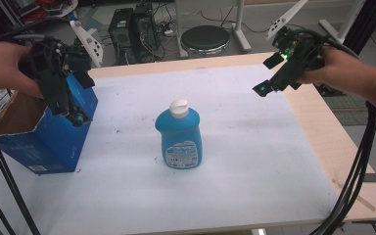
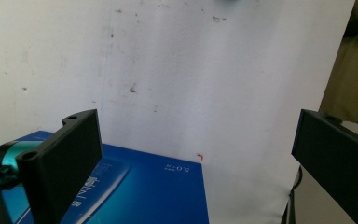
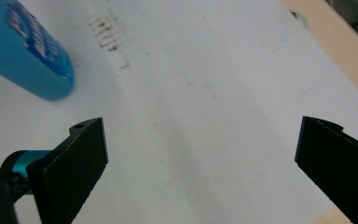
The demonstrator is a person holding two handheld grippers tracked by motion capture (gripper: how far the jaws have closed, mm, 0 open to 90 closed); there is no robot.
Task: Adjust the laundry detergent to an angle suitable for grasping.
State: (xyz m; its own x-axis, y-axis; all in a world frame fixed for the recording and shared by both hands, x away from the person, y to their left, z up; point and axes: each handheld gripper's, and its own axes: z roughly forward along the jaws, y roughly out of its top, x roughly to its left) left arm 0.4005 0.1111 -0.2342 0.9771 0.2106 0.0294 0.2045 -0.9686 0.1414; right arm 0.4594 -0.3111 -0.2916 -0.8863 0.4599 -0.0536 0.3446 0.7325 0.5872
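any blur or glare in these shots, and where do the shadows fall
High view: sharp, even light, no glare, faint shadow left of the blue bottle. Right gripper view: the bottle is smeared by blur. Left gripper view: soft focus, blue box slightly hazy.

On the blue box [image 2: 158,186], lower left of the left gripper view, small white print reads roughly "5.0", upside down; the blue bottle's [image 1: 180,139] label is illegible.

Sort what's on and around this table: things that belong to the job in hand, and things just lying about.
Part of the job:
blue bottle, upright mid-table
blue box, open, at the left edge
left gripper, jaws open over the box
right gripper, jaws open, nothing held

Lying about:
black stool
computer towers on the floor
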